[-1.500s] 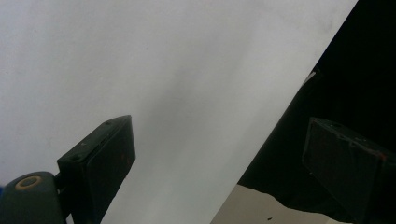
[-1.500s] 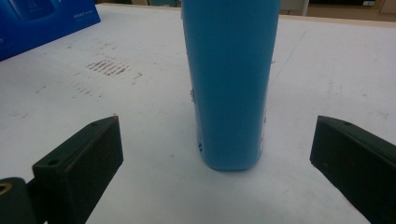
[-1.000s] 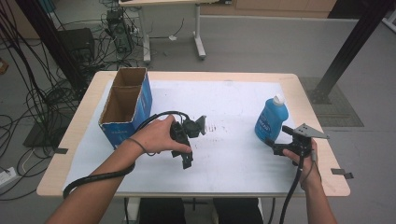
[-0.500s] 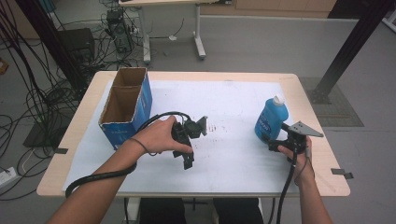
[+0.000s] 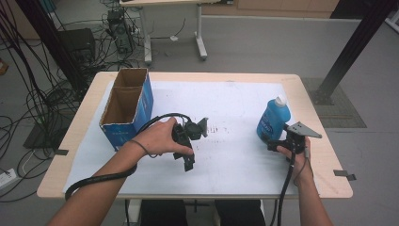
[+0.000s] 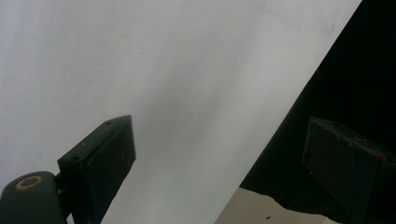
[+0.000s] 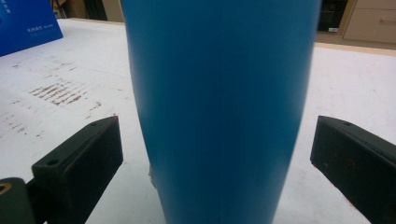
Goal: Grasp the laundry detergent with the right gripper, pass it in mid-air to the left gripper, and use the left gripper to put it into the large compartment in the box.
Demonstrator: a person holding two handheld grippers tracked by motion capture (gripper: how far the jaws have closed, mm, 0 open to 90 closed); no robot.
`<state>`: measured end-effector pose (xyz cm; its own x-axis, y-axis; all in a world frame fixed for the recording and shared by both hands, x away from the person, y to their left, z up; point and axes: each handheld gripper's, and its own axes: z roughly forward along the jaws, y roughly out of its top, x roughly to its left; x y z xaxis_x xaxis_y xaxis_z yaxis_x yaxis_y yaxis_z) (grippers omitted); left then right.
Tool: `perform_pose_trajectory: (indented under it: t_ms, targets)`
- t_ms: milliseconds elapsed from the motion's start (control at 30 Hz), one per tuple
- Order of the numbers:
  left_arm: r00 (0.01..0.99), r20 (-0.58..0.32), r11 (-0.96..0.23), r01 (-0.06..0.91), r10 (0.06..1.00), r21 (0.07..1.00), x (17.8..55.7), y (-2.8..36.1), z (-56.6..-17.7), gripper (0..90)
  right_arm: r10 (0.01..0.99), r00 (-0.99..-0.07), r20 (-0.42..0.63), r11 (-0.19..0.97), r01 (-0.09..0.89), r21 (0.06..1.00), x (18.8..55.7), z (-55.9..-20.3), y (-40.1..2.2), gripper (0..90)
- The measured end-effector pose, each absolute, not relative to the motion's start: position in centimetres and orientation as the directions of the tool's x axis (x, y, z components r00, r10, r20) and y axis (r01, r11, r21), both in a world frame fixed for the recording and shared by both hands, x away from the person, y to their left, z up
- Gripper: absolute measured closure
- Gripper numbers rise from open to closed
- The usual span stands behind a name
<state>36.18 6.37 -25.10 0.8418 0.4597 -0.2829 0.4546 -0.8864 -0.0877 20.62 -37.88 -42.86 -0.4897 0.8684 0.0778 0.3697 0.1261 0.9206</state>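
Observation:
A blue bottle (image 5: pixel 272 120) with a white cap stands upright at the right of the white-covered table (image 5: pixel 235 94). My right gripper (image 5: pixel 278 141) is at its base, on the near side, and is open. In the right gripper view the bottle (image 7: pixel 219 107) stands between the two jaws of the right gripper (image 7: pixel 218 135), with a gap on each side and neither pad touching it. My left gripper (image 5: pixel 187 161) rests in a hand at the table's middle, open and holding nothing. The left gripper (image 6: pixel 222 140) looks down on the white cover and the table's front edge.
An open cardboard box (image 5: pixel 126 106) with blue sides stands at the left of the table; its blue wall (image 7: pixel 25 18) shows far off in the right gripper view. Brown scuff marks (image 5: pixel 221 128) lie on the cover between the two hands. Cables and table legs are on the floor beyond.
My right gripper has moved a little left toward the bottle, so its jaws now stand on either side of it. The left hand and gripper have stayed put.

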Motion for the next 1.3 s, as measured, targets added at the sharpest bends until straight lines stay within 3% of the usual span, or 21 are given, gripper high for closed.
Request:
perform_pose_trajectory:
  t_ms: [633,800,1300]
  targets:
    - [0.84,-0.286,-0.886,0.456,0.46,-0.085,36.2,6.5,-25.1,9.9,0.883,-0.464,0.075,0.115,0.368,0.923,20.7,-43.3,-36.9,6.7]
    - [0.841,-0.287,-0.887,0.453,0.458,-0.088,36.2,6.4,-25.1,9.9,0.887,-0.455,0.077,0.11,0.372,0.922,20.6,-43.4,-36.8,15.4]
    - [0.841,-0.29,-0.887,0.453,0.458,-0.087,36.1,6.4,-25.2,9.9,0.895,-0.44,0.074,0.11,0.377,0.92,20.7,-43.4,-36.5,28.0]
